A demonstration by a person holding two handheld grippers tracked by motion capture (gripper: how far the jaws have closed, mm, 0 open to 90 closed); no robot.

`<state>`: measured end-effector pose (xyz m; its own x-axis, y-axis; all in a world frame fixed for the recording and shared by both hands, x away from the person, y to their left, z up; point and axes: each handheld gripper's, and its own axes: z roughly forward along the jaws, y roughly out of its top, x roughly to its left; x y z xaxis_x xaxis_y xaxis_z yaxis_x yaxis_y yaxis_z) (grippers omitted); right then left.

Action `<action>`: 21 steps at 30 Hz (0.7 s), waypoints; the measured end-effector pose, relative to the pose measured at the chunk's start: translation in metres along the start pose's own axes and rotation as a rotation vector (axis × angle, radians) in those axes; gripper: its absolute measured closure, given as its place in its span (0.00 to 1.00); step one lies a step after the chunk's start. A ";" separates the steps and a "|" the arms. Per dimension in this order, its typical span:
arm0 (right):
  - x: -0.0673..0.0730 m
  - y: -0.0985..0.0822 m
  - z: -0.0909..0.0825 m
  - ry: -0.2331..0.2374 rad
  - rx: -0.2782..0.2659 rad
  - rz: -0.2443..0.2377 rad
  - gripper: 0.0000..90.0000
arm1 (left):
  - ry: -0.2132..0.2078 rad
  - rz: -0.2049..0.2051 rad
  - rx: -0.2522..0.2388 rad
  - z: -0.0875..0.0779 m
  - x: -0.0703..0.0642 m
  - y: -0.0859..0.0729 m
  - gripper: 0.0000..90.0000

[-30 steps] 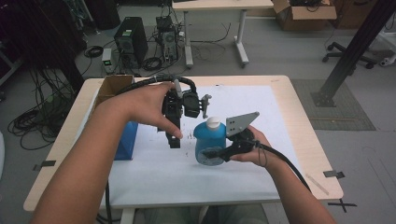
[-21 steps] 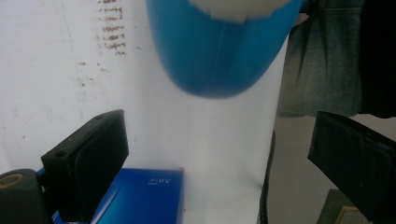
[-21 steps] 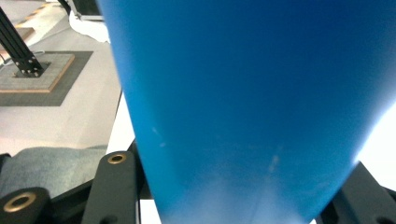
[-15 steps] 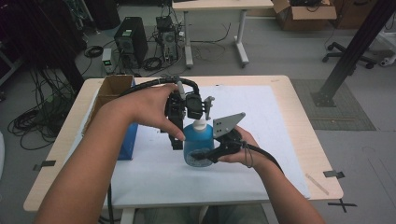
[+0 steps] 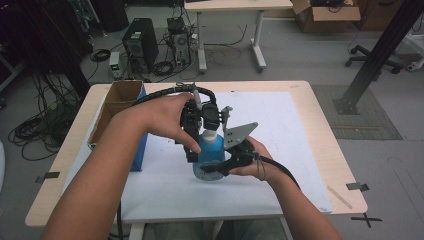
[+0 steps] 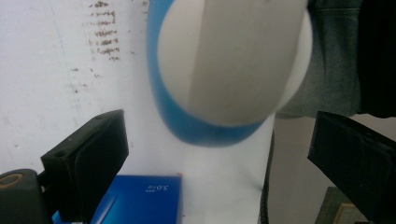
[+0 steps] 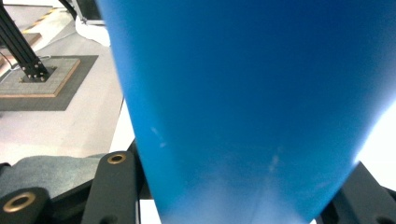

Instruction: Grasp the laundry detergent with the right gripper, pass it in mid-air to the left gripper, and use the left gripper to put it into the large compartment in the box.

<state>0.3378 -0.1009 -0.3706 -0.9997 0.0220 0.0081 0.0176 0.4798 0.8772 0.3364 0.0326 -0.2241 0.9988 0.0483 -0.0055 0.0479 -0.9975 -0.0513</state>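
The blue bottle (image 5: 208, 155) stands upright near the middle of the worktop (image 5: 310, 150), on the white sheet (image 5: 280, 130) that covers most of it. The right gripper (image 5: 220, 167) comes in from the side, low on the bottle, and its jaws are closed tight around the lower body. In the right gripper view the blue wall (image 7: 252, 107) sits between the two black jaws. I think this low side grip is there to keep the bottle steady and stop it from turning or tipping.

The left gripper (image 5: 196, 150) hangs over the bottle from above, pointing down. In the left gripper view its jaws stand wide apart, one on each side, with the white cap (image 6: 233, 60) between them but not touching. So the left one holds nothing now. This placement makes sense if the cap is to be gripped and twisted: one tool fixes the body, the other works on the top.

A blue box (image 5: 137, 150) lies near the left edge of the worktop, next to an open carton (image 5: 117, 102), apart from the bottle.
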 end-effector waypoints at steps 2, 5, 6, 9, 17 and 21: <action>0.000 0.000 0.001 -0.003 -0.003 -0.002 0.51 | 0.001 0.004 -0.002 0.000 0.000 0.002 0.06; 0.001 0.000 0.003 -0.001 -0.007 0.000 0.51 | -0.001 0.008 -0.005 0.002 -0.002 0.004 0.06; 0.001 0.001 0.003 0.000 -0.008 0.001 0.51 | -0.003 0.009 -0.003 0.003 -0.002 0.005 0.06; 0.002 0.002 0.005 0.003 -0.006 0.001 0.51 | -0.002 0.009 -0.009 0.005 -0.002 0.006 0.06; 0.002 0.004 0.008 0.001 -0.012 0.002 0.51 | -0.002 0.033 -0.012 0.010 -0.005 0.010 0.06; 0.002 0.005 0.009 0.002 -0.010 0.003 0.51 | 0.005 0.035 -0.011 0.011 -0.006 0.012 0.06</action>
<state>0.3359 -0.0905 -0.3708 -0.9997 0.0221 0.0117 0.0208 0.4705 0.8821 0.3313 0.0213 -0.2356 0.9999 0.0133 -0.0017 0.0132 -0.9991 -0.0404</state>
